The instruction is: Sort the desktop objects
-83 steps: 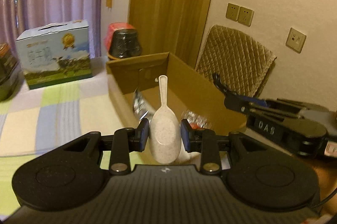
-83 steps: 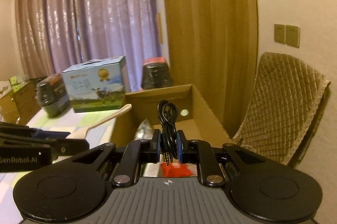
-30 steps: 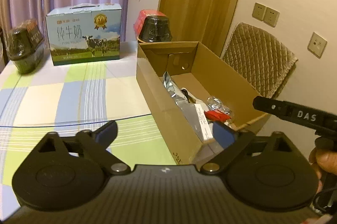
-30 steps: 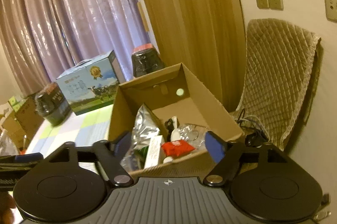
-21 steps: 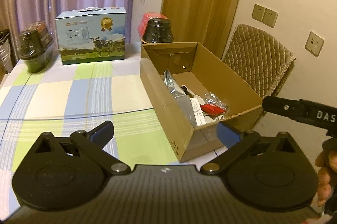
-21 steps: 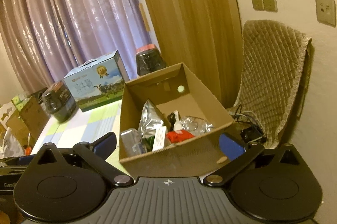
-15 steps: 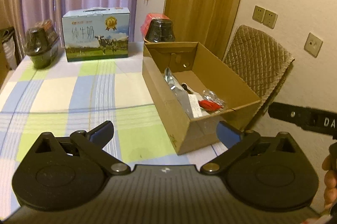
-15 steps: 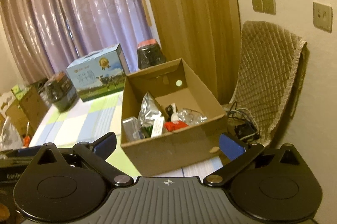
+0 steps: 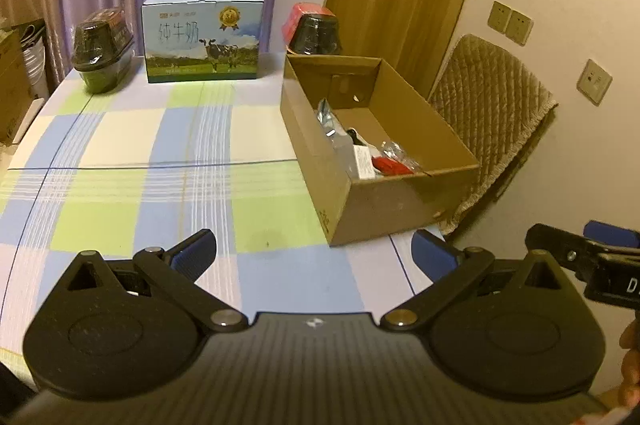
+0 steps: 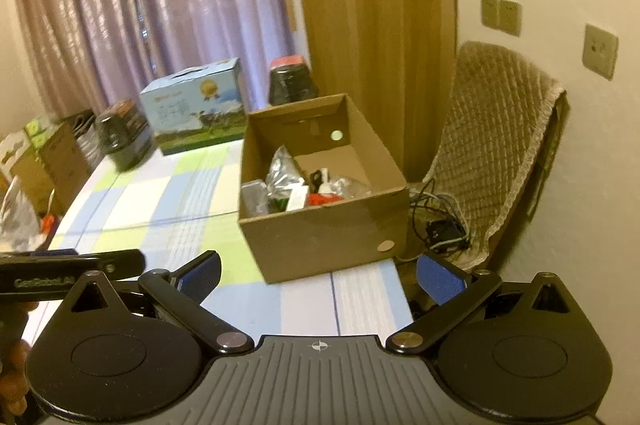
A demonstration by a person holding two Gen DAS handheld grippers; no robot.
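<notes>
Presently both grippers stand back from the cardboard box (image 9: 380, 197), with nothing between their fingers. The left gripper (image 9: 314, 253) has its jaws spread wide and released; 2.8 s ago they were clamped on a pale scoop held over the box. The right gripper (image 10: 318, 275) is likewise spread and empty, where it earlier pinched a coiled black cable. By 1.0 s ago both had let go, and since then each has drawn away, so the box now appears smaller and whole in both views.

The box sits at the right edge of the checked tablecloth (image 9: 160, 185), open-topped. Inside it lie a silver foil pouch (image 10: 282, 177), a red packet (image 9: 390, 165), a white carton (image 9: 362, 163) and clear wrapping; the scoop's white handle and the black cable show among them in the right wrist view, partly hidden. The bare cloth lies between the grippers and the milk carton box (image 9: 202, 37) at the far side.
</notes>
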